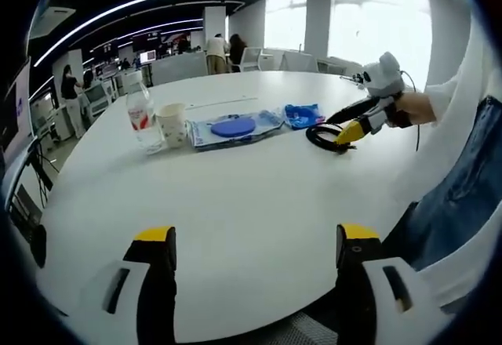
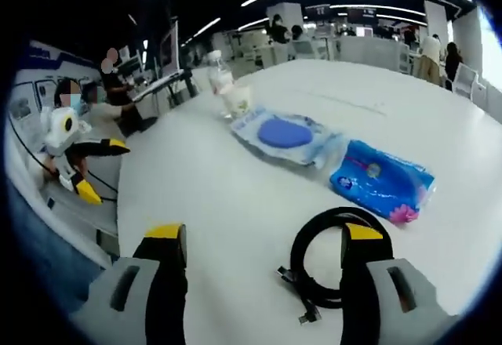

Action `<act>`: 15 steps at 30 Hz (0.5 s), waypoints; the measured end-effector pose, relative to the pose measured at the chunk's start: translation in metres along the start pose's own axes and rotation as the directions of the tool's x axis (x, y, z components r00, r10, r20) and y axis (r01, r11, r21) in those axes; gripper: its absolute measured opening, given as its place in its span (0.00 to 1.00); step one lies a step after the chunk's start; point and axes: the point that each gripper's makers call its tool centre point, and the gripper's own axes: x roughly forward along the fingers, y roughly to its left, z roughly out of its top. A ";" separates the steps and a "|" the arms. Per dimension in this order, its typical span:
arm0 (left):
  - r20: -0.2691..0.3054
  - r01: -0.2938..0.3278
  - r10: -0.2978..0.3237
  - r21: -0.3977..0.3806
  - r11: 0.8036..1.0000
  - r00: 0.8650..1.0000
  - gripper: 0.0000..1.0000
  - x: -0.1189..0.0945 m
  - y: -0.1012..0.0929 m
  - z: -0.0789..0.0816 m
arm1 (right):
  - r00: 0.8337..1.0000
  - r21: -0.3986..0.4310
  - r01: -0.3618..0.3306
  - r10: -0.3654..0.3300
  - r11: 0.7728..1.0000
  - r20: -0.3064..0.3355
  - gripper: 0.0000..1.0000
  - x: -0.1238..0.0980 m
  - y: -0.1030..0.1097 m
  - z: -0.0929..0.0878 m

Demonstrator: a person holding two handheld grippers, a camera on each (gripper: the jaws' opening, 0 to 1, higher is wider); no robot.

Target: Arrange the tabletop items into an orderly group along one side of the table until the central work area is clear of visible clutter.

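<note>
On the white tabletop (image 1: 235,212), a bottle (image 1: 140,118), cup (image 1: 172,124), blue disc pack (image 1: 234,128) and blue packet (image 1: 302,114) sat in a row. The right tool (image 2: 263,239) stood wide over the coiled cable (image 2: 325,263). The left tool (image 1: 255,239) hung wide above bare tabletop.

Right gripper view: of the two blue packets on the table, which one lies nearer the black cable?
The blue tissue pack, printed with a pink flower, lies just beyond the cable. The clear packet holding a blue disc sits farther off, toward the cup.
</note>
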 end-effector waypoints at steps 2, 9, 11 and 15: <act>0.024 -0.005 0.005 -0.023 1.000 1.000 0.90 0.000 0.002 0.004 | 1.000 0.041 0.021 -0.021 0.999 0.001 0.87 -0.011 -0.001 -0.003; 0.114 -0.004 0.016 -0.106 0.994 0.993 1.00 -0.002 0.008 0.016 | 0.992 0.110 0.096 -0.104 0.989 0.074 0.90 -0.048 -0.006 -0.008; 0.117 -0.002 0.015 -0.110 0.994 0.993 1.00 -0.001 0.007 0.017 | 0.989 0.129 0.112 -0.124 0.985 0.083 0.90 -0.058 -0.007 -0.012; 0.133 -0.007 0.024 -0.127 0.992 0.991 1.00 -0.002 0.009 0.019 | 0.980 0.161 0.148 -0.167 0.976 0.112 0.93 -0.071 -0.012 -0.017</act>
